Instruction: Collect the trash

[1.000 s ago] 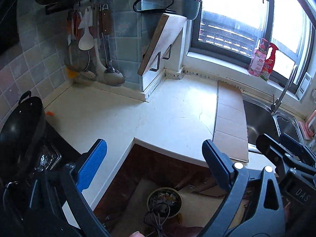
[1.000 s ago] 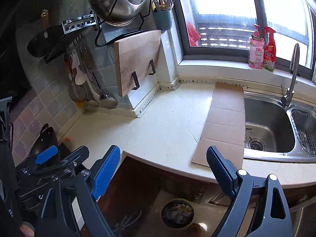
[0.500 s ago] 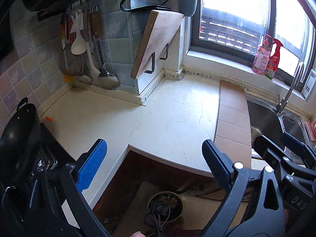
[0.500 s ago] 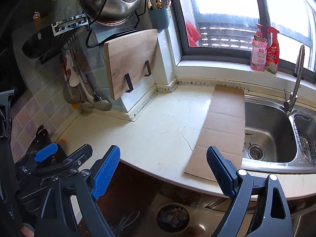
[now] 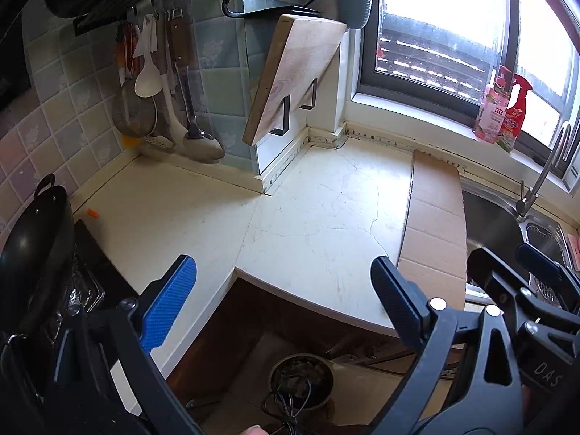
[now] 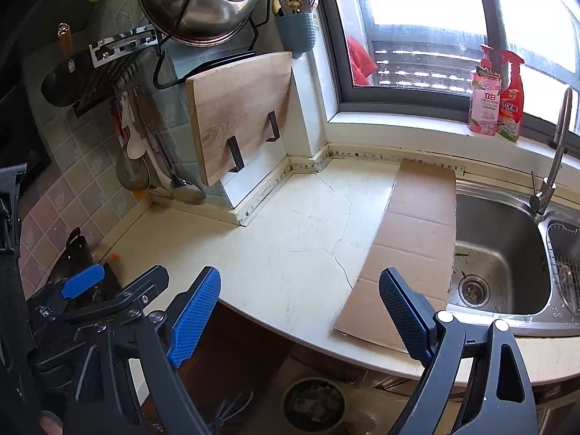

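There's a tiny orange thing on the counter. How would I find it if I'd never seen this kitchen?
Start at the white counter and follow it left, away from the sink, toward the tiled wall. Just before the black wok, near the wall edge, lies the orange scrap. It is the only small, bright thing lying loose there; the cardboard by the sink is big, flat and brown.

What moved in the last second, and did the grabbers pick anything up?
Both grabbers rose and eased toward the counter, so the trash bin on the floor slid lower in both views. Nothing was picked up or dropped: the left gripper and right gripper stayed open and empty. The cardboard sheet and the small orange scrap stayed put.
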`<state>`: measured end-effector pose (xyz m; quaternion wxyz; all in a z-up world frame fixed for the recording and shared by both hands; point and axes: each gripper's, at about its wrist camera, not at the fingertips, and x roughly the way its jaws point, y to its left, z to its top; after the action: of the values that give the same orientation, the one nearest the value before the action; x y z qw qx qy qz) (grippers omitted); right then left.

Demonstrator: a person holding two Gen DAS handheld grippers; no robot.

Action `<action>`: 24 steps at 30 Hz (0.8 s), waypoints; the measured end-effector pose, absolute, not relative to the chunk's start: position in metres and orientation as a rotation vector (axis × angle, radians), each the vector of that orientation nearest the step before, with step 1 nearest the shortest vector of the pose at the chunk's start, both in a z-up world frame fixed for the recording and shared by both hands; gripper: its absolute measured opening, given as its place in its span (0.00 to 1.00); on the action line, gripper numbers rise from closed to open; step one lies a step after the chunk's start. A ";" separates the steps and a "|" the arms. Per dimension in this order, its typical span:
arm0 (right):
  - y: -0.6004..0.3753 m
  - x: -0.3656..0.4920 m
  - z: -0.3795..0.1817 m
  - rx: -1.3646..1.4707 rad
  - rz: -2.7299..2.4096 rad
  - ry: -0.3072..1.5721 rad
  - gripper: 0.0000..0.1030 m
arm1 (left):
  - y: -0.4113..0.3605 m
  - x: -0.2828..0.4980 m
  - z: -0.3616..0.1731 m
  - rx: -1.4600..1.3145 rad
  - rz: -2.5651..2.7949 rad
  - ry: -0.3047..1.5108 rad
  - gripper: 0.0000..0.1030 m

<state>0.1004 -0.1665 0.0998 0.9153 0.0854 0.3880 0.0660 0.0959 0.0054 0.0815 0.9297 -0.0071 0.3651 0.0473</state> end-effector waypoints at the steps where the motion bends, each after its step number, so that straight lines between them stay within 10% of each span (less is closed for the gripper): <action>1: -0.167 0.101 0.100 0.174 0.136 0.796 0.88 | 0.005 0.096 0.082 -0.014 0.097 0.746 0.93; 24: -0.165 0.078 0.112 0.178 0.096 0.719 0.88 | -0.001 0.088 0.099 0.003 0.087 0.701 0.93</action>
<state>0.0776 -0.1647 0.1124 0.9310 0.0870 0.3513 0.0470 0.0876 -0.0015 0.0988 0.9383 0.0015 0.3431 0.0428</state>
